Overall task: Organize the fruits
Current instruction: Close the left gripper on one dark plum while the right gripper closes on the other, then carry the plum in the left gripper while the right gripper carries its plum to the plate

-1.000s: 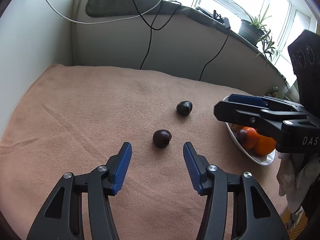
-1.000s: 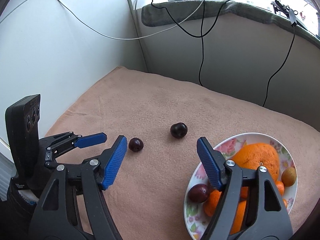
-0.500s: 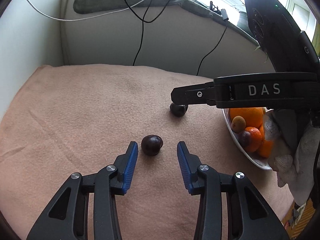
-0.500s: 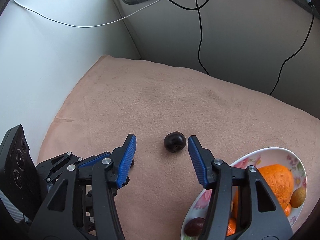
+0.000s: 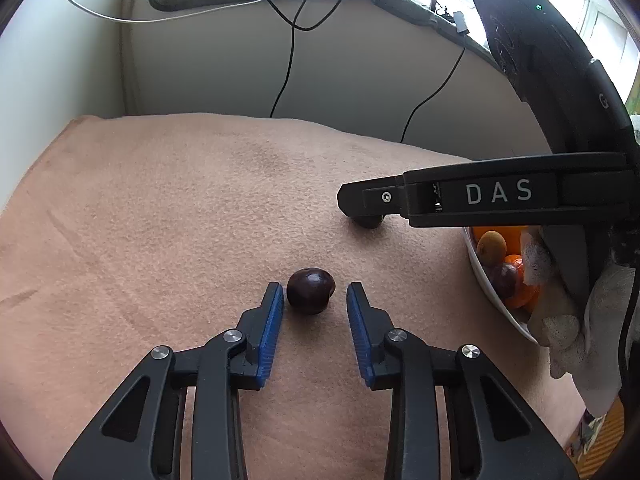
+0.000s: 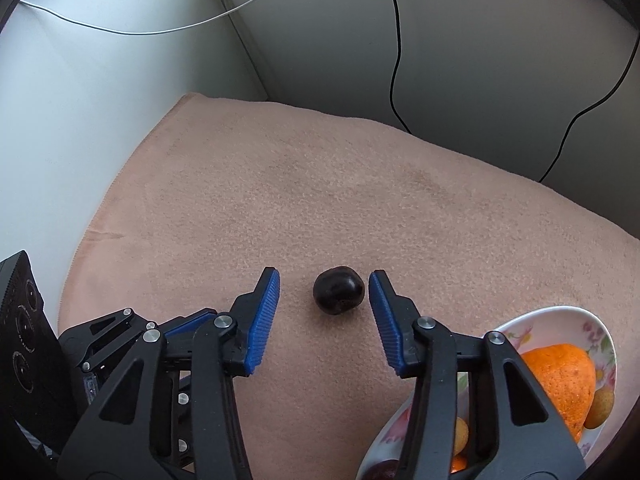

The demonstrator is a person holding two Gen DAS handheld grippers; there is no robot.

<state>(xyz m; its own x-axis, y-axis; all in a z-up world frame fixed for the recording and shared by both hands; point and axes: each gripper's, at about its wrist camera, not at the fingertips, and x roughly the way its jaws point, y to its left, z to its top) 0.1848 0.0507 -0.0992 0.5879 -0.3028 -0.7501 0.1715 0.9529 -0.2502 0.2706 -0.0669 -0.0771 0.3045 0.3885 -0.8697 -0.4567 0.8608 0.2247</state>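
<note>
Two plums on the table — a gripper closing around each.
Left gripper (image 5: 311, 292) brackets near plum (image 5: 310, 290); right gripper (image 6: 324, 284) brackets far plum (image 6: 338, 289) — fingers not yet pressing; plate (image 6: 560, 314) right.

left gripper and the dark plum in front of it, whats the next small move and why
Probably finish closing. The left gripper straddles the plum on the blanket; its jaws are closing, one blue pad about touching, the other with a gap. The plate awaits to the right.

Peach blanket-covered surface (image 5: 160, 208), two dark plums (image 5: 310, 290) (image 6: 338, 290), floral fruit plate (image 6: 596, 328)
</note>
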